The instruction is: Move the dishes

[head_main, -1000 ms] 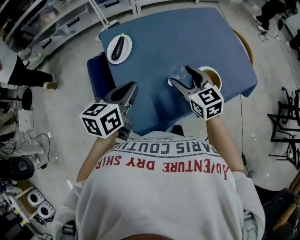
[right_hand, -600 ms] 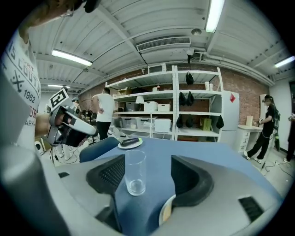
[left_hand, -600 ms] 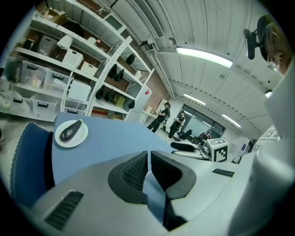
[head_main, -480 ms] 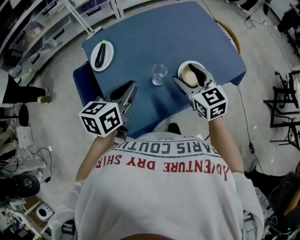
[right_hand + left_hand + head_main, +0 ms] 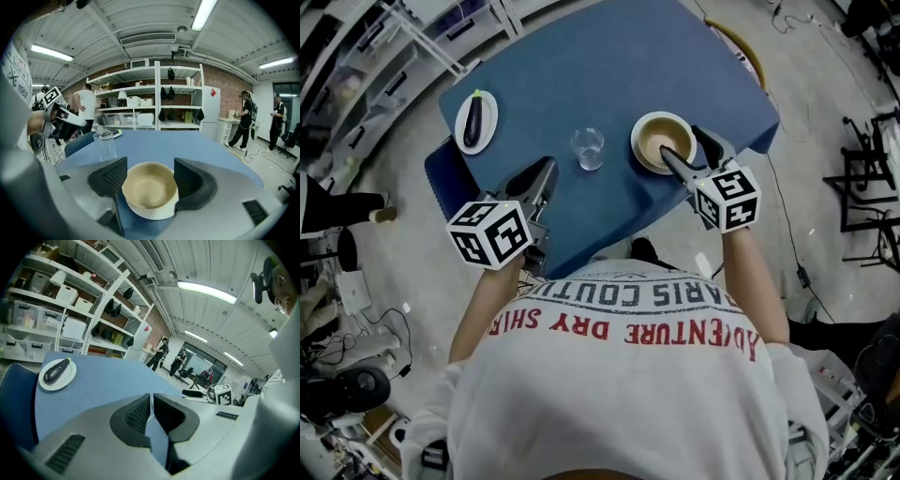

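- Right gripper [image 5: 150,169] spread open around a tan bowl [image 5: 149,191], apparently not touching.
- Bowl looks rigid, light, breakable; pinch its near rim.
- Left gripper [image 5: 151,400] clenched, empty.

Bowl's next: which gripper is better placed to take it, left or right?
Right. The right gripper's open jaws frame the bowl. The left gripper is shut at the table's near edge, on the far side of the glass.

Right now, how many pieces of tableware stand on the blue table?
3. A white plate with an eggplant at the far left corner, a clear glass near the middle, a bowl at the right, by the right gripper. What lies under the bowl I cannot tell.
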{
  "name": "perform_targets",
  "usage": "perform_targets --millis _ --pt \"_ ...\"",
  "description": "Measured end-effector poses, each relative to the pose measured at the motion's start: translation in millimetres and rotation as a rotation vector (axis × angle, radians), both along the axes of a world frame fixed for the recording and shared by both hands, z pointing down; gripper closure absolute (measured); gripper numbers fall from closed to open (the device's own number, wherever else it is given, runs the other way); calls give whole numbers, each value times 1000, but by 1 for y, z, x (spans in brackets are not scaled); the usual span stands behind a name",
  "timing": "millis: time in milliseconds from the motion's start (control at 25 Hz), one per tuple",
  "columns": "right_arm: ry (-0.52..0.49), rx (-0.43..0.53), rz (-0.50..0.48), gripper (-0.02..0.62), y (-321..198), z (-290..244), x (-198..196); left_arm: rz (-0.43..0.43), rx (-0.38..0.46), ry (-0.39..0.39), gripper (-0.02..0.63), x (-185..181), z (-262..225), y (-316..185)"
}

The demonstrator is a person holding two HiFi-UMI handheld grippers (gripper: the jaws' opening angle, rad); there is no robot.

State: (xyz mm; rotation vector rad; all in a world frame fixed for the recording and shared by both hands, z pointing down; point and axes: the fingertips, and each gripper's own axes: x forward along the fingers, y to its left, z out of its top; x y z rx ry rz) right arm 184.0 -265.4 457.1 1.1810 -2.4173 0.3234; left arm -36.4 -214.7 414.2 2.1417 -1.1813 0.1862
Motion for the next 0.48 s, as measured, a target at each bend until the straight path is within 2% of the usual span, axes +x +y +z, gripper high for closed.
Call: perform_targets --millis 480 --pt "-1 -173 78 296 -14 63 32 -25 -49 -38 561 4 18 -13"
